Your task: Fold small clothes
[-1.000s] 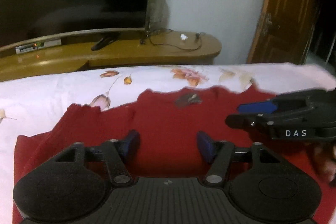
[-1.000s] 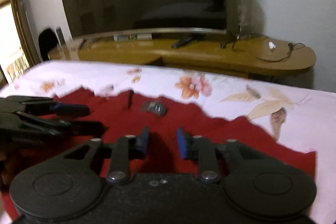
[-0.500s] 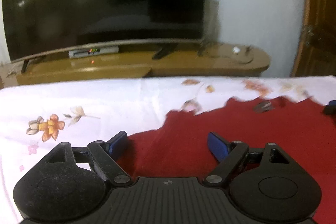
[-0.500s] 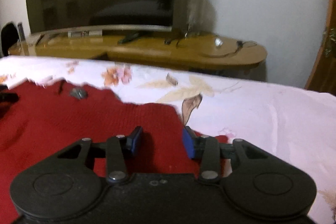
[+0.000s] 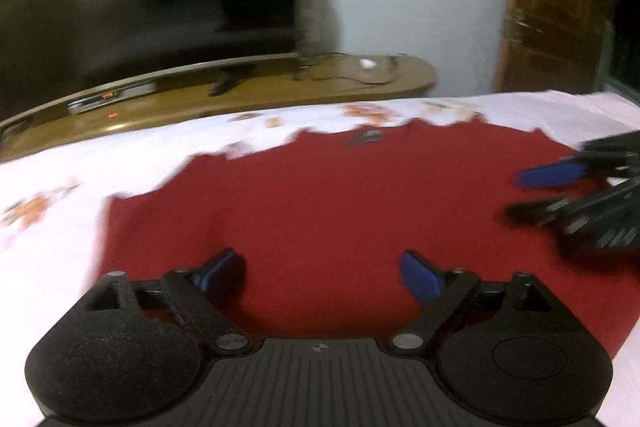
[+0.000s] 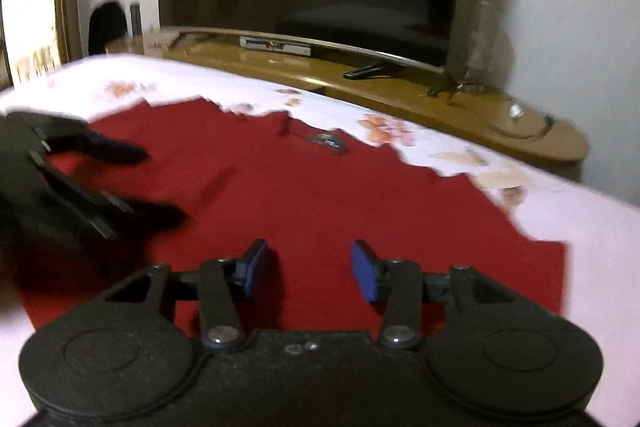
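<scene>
The left gripper (image 5: 322, 267) hovers over the near part of the red garment (image 5: 340, 211) with its jaws spread wide and nothing between them; the right gripper (image 6: 310, 265) hangs likewise, released and empty, above the garment's near right part. Each shows in the other's view, off to the side and blurred.

As far as can be judged, the folding is at an early or middle stage. The garment lies spread on the bed (image 5: 48, 267), covering much of the sheet's middle, its far edge running ragged toward the bed's far edge and its right end stopping short of the bed's right edge. Whether a fold has already been laid I cannot tell. At least one more grasp and fold seems left.

The garment is a deep red, soft-looking cloth, mostly flat with a faint crease near its left half. A small grey tag (image 6: 327, 141) sits by the far edge, probably marking the neckline.
</scene>
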`<act>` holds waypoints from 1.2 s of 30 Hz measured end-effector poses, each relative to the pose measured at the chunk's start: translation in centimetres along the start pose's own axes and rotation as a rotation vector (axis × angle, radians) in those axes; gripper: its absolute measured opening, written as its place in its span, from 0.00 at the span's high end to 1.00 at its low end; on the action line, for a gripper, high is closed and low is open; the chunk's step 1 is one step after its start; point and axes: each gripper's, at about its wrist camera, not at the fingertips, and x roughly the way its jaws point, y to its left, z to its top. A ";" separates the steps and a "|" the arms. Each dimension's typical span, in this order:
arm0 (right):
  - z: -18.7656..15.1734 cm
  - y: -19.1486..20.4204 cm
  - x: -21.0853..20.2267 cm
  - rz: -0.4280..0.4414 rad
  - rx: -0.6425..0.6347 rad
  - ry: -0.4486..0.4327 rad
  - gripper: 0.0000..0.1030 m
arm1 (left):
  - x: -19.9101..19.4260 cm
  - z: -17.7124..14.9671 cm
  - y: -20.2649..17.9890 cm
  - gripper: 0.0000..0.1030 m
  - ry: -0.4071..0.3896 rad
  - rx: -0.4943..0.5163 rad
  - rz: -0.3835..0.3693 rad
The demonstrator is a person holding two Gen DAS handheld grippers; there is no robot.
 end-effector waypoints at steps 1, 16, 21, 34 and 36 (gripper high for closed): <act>-0.4 -1.3 -0.6 -0.023 0.016 0.007 0.56 | -0.8 -0.6 1.4 0.14 -0.005 -0.014 -0.007; -1.4 0.2 -6.0 0.035 0.142 -0.060 0.55 | -4.6 -0.5 -4.5 0.14 -0.039 0.063 -0.014; -3.8 4.5 -5.0 0.060 0.017 0.017 0.55 | -3.9 -3.4 -5.8 0.12 0.029 0.089 0.014; -9.1 -2.2 -10.2 -0.069 0.095 0.041 0.50 | -7.8 -6.3 0.8 0.06 0.053 -0.092 0.082; -8.3 -1.3 -10.4 -0.086 0.109 0.042 0.56 | -8.2 -6.2 0.2 0.06 0.025 -0.075 0.091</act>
